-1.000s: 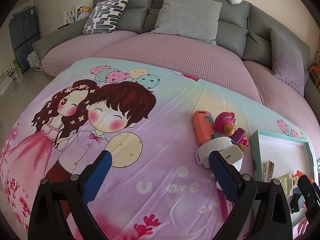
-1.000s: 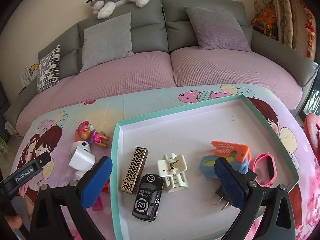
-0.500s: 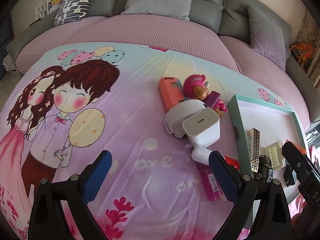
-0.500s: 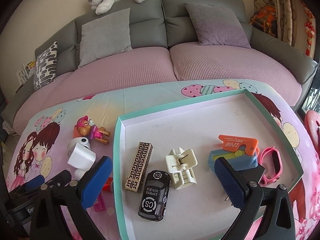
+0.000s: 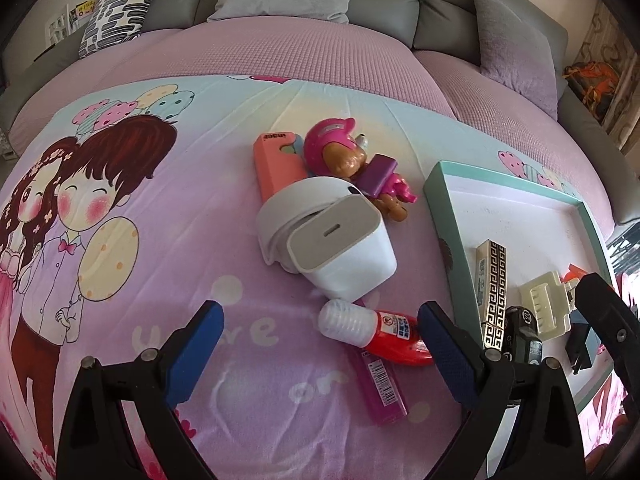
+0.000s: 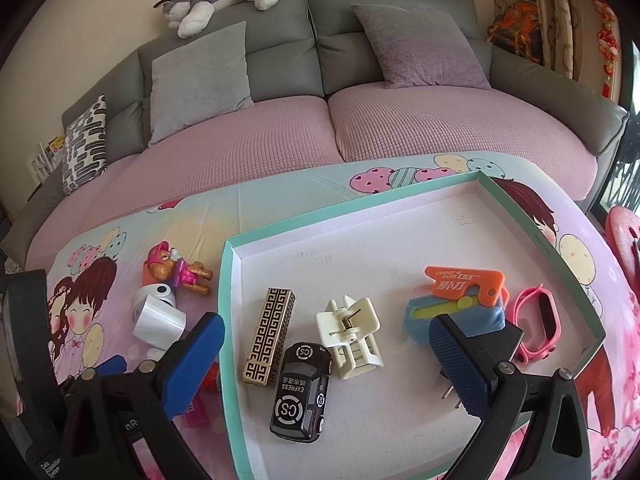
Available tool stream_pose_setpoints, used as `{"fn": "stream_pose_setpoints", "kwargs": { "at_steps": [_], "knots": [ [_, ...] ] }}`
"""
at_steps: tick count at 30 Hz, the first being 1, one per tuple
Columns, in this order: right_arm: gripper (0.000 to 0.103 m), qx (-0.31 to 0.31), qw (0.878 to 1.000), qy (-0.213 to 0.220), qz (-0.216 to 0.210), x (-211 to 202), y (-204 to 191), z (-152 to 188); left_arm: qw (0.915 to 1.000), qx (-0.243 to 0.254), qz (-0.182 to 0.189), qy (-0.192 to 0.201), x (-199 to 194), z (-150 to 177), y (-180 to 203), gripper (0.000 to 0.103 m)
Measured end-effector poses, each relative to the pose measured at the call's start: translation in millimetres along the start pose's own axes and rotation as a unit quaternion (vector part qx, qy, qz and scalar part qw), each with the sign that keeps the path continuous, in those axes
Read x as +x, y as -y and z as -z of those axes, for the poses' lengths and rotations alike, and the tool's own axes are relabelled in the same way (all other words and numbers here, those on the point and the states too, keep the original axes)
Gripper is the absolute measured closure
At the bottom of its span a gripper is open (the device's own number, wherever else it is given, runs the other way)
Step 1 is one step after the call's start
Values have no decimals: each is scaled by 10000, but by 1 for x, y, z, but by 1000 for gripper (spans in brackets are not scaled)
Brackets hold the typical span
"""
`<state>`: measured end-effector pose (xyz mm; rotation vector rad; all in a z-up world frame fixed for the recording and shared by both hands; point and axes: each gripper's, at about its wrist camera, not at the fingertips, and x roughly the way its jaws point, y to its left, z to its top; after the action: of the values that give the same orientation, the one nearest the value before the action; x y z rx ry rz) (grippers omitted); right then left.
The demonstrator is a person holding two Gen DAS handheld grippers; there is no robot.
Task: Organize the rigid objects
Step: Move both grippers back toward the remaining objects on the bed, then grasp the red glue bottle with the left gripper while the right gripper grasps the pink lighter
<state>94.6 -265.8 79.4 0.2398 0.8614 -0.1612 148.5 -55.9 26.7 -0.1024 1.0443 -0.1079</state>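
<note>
The left gripper [image 5: 320, 336], jaws apart, hovers over the glue bottle [image 5: 376, 332]; the right gripper [image 6: 328, 348] gapes above the tray [image 6: 400, 208].

Left gripper [image 5: 318, 338] hangs low with its jaws spread wide, blue pads at seven and five o'clock of its own view, nothing between them. Right gripper [image 6: 326, 354] is just as wide apart, pads empty. In the left view the right gripper's black finger pokes in at four o'clock; in the right view, the left shows at eight o'clock.
</note>
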Motion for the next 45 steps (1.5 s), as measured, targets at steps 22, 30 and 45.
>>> {"fn": "stream_pose_setpoints", "kwargs": {
  "at_steps": [22,30,45],
  "knots": [
    [0,-160,9997,-141,-156,7,-13,4,9973,-148,-707,-139,-33,-7,-54,5],
    [0,-215,9996,-75,-148,2,-18,3,9998,125,-58,-171,-55,-12,-29,5],
    [0,-535,9985,-15,-102,-7,-33,7,9982,352,-38,-482,-40,26,-2,5]
  ]
}}
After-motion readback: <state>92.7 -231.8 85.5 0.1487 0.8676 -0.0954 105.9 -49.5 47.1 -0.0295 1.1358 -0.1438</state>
